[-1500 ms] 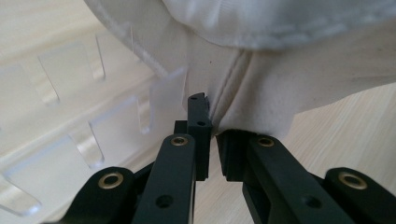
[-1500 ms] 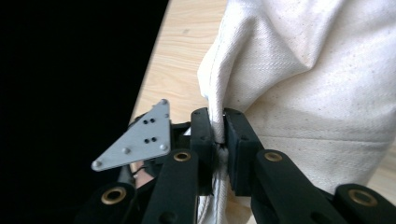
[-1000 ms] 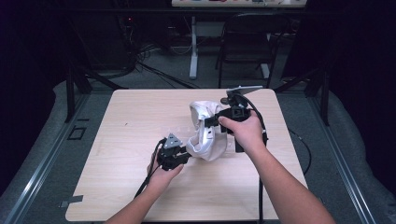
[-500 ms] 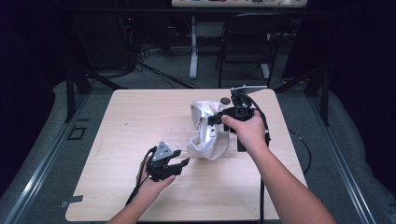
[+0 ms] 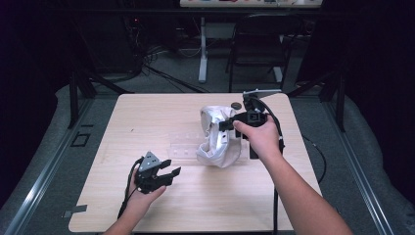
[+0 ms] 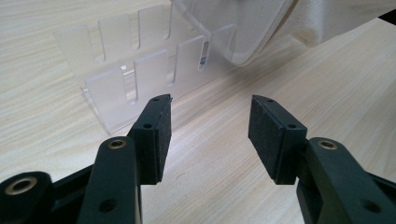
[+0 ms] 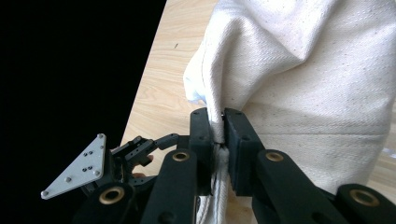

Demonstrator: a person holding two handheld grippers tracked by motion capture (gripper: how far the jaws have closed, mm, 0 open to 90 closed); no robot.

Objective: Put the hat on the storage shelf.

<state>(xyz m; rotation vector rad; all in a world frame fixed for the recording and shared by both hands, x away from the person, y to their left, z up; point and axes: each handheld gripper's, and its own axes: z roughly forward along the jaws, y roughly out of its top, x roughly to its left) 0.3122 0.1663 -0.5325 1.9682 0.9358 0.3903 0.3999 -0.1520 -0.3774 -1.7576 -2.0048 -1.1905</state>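
A white cloth bag (image 5: pixel 219 147) stands bunched at the middle right of the wooden table (image 5: pixel 147 117). My right gripper (image 5: pixel 226 125) is shut on a fold of it near the top; in the right gripper view the pads pinch the cloth (image 7: pixel 317 70) at the jaws' tips (image 7: pixel 219 126). A clear slotted rack (image 5: pixel 185 148) lies against the bag's left side. My left gripper (image 5: pixel 171 175) hovers near the front left, pointing at the rack (image 6: pixel 140 70). Its jaws (image 6: pixel 210 126) have just been opening, with nothing between them. The cloth (image 6: pixel 336 18) hangs over a clear curved piece (image 6: pixel 252 32).
A small dark round object (image 5: pixel 236 105) lies on the table behind the bag. Cables trail from both grippers off the front edge. A chair (image 5: pixel 264 49) and a desk leg (image 5: pixel 203 54) stand on the floor beyond the table.
My left gripper has drawn back from the bag's lower left edge toward the front left of the table, and its jaws have spread wider. The right gripper and the bag have kept still.
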